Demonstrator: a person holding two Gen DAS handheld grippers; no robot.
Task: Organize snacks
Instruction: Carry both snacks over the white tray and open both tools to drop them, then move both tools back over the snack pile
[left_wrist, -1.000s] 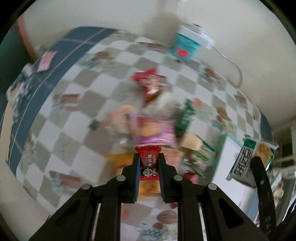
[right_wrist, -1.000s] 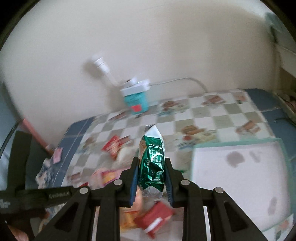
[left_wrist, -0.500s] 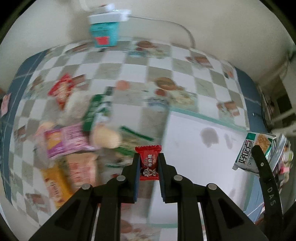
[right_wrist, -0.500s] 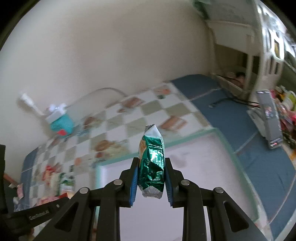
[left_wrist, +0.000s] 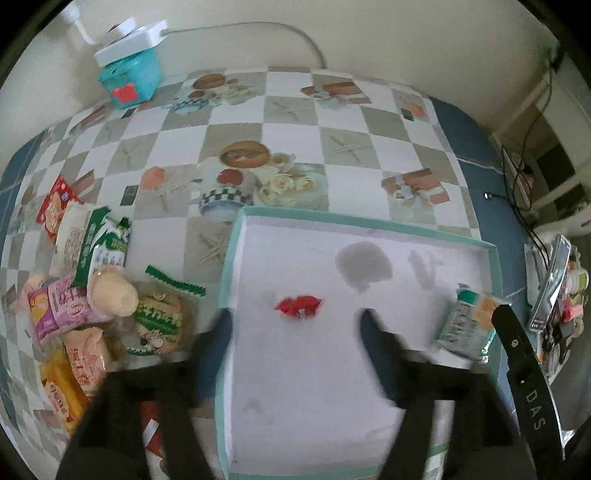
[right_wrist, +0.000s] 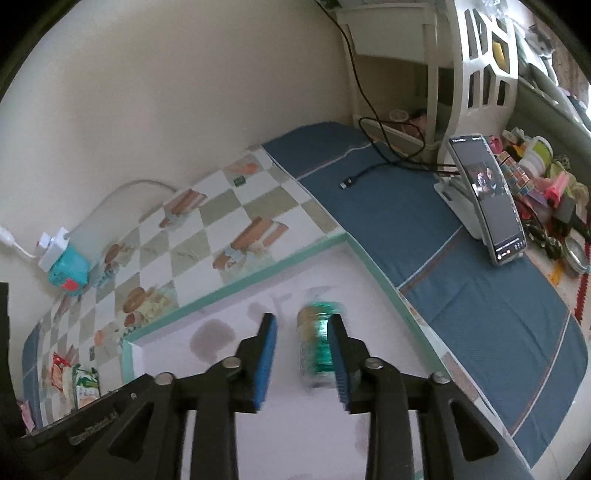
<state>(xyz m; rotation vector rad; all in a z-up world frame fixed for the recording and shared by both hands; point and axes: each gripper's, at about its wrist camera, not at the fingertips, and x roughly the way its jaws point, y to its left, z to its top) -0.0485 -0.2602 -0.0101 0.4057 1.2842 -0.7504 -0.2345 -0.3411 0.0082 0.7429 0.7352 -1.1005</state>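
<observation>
A white box with a teal rim (left_wrist: 236, 254) lies on the checkered tablecloth. A small red candy (left_wrist: 298, 306) lies on the box floor, just ahead of my open left gripper (left_wrist: 295, 325). A green snack pack (right_wrist: 317, 343) drops blurred between the open fingers of my right gripper (right_wrist: 303, 354), close to the right pad, over the same box (right_wrist: 236, 288). The pack also shows in the left wrist view (left_wrist: 465, 325) by the box's right wall. A pile of loose snacks (left_wrist: 92, 295) lies left of the box.
A teal and white tissue box (left_wrist: 129, 70) stands at the wall, with a white cable behind it. A phone on a stand (right_wrist: 487, 199), a black cable (right_wrist: 369, 173) and cluttered small items sit on the blue cloth right of the box.
Both grippers have opened. The red candy left my left gripper and lies in the box. The green pack left my right gripper's grip and drops over the box.
</observation>
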